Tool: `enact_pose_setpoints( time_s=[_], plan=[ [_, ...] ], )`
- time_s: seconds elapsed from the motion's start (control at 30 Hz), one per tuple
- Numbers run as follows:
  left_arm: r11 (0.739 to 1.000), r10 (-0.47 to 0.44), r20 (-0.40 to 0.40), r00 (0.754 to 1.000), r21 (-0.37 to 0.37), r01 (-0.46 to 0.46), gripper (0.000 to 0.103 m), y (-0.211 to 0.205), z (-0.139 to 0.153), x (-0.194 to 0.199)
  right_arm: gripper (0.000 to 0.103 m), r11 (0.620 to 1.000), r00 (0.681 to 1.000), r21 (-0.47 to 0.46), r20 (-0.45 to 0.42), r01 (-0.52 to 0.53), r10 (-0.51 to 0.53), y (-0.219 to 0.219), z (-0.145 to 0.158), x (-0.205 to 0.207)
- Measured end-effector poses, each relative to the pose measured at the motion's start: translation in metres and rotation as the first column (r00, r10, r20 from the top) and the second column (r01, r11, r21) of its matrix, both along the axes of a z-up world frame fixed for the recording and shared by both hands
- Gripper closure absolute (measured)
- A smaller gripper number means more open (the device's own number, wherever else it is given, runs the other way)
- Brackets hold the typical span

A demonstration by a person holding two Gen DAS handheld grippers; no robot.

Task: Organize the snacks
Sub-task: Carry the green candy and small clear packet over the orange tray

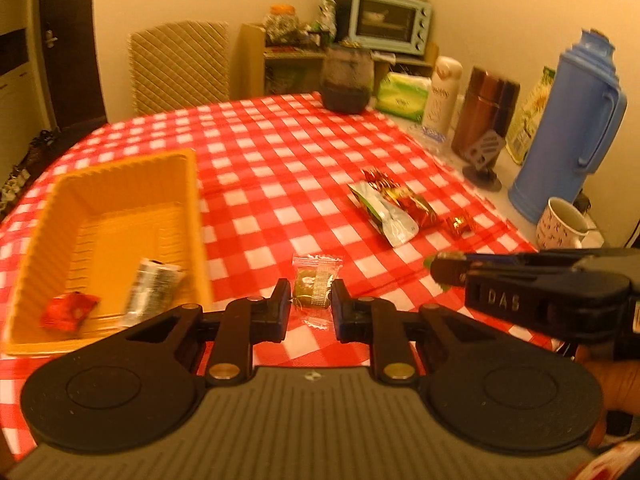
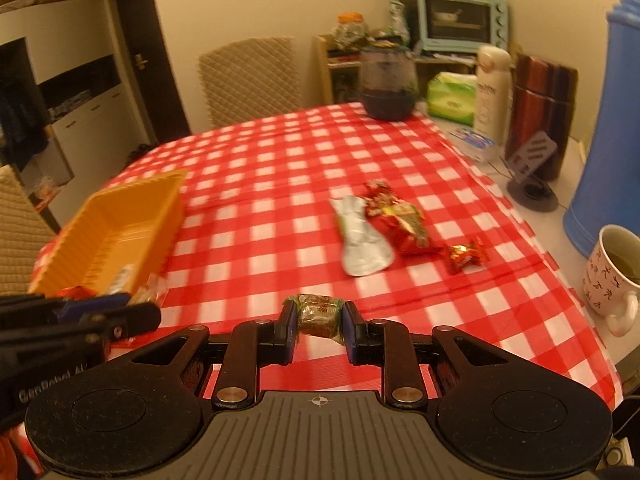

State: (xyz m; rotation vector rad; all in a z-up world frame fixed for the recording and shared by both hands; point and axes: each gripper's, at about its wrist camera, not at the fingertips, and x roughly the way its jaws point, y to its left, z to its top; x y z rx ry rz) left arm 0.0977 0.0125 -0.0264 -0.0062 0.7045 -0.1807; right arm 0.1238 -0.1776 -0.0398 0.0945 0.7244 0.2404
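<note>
In the left wrist view my left gripper [image 1: 311,297] is shut on a green candy in a clear wrapper [image 1: 313,285], held above the red-checked tablecloth [image 1: 280,168]. A yellow basket [image 1: 120,168] to its left holds a red snack [image 1: 68,312] and a silver packet [image 1: 154,286]. In the right wrist view my right gripper [image 2: 319,311] is shut on a green-wrapped candy [image 2: 320,320]. A silver pouch [image 2: 362,240], a red packet [image 2: 406,224] and a small red-gold candy [image 2: 466,256] lie on the cloth ahead. The basket [image 2: 132,200] sits at the left there.
Along the right table edge stand a blue thermos [image 1: 568,132], a patterned mug [image 2: 612,272], a brown canister [image 1: 486,108] and a white bottle [image 1: 440,88]. A dark jar [image 1: 346,80] and a tissue pack [image 1: 402,96] are at the far end. A quilted chair [image 1: 180,64] stands behind.
</note>
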Motion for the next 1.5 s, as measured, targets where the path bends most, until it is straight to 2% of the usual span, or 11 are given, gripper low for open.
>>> enact_pose_setpoints(
  time_s=[0.27, 0.73, 1.03, 1.5],
  plan=[
    [0.996, 0.090, 0.041, 0.995, -0.007, -0.090, 0.084, 0.039, 0.024, -0.028, 0.079, 0.996, 0.995, -0.004, 0.041, -0.086, 0.086, 0.035, 0.021, -0.018],
    [0.972, 0.236, 0.056, 0.970, -0.004, -0.236, 0.084, 0.103, 0.039, -0.050, 0.079, 0.976, 0.973, 0.007, 0.080, -0.217, 0.216, 0.094, 0.044, -0.019],
    [0.960, 0.280, 0.050, 0.959, -0.010, -0.280, 0.084, 0.126, 0.041, -0.043, 0.079, 0.961, 0.958, 0.001, 0.079, -0.276, 0.275, 0.123, 0.045, -0.009],
    [0.946, 0.322, 0.005, 0.947, -0.017, -0.322, 0.084, 0.157, 0.020, -0.008, 0.079, 0.948, 0.948, 0.013, 0.034, -0.317, 0.317, 0.158, 0.025, 0.030]
  ],
)
